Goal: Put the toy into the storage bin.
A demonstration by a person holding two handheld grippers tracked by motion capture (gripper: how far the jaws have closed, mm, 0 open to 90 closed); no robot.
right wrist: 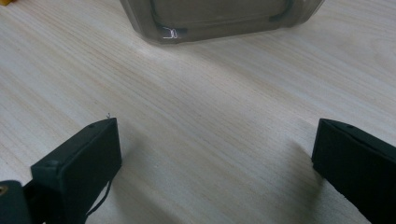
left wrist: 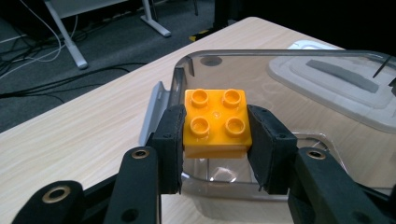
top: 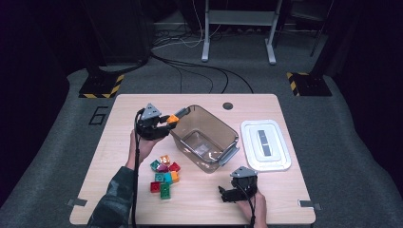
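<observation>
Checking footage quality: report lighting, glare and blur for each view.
High view: table brightly lit, surroundings dark, soft overall. Left gripper view: orange brick sharp, glare on the clear bin. Right gripper view: near jaws blurred, small highlight on the bin's base, soft shadows on wood.

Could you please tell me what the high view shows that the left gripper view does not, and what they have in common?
The high view alone takes in the pile of coloured bricks on the table, the right gripper resting with jaws apart, and the person's forearms. The left gripper view alone shows the four studs on top of the orange brick and the pads pressing its sides. Both show the left gripper holding that brick at the rim of the clear bin, with the white lid lying beyond.
</observation>
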